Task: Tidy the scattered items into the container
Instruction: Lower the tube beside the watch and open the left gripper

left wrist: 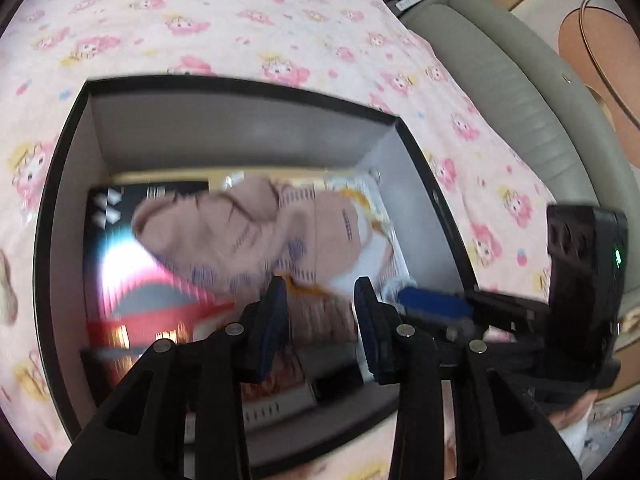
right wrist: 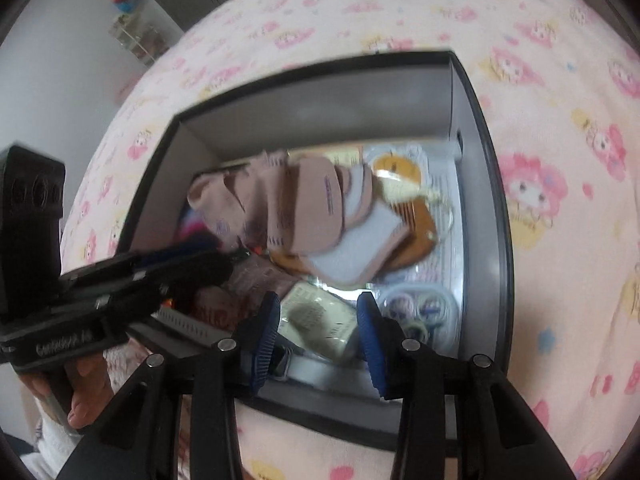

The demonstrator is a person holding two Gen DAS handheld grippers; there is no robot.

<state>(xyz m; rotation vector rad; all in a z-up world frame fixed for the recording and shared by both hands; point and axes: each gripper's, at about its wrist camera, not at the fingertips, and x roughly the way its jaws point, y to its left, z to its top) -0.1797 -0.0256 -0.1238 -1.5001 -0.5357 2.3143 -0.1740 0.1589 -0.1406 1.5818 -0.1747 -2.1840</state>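
Both grippers hover over the box (left wrist: 72,128): the left gripper (left wrist: 320,304) and right gripper (right wrist: 316,320) are part-open, holding nothing. Inside, mid-frame, the pink sock (left wrist: 224,232) lies across other items, toe toward upper left.

Your left gripper (left wrist: 322,312) and right gripper (right wrist: 316,328) are each black angular frames with silver round screws and ribbed blue pads (right wrist: 370,340), a green light glows on one body, and your hand (right wrist: 86,392) wears a white sleeve (right wrist: 52,438).
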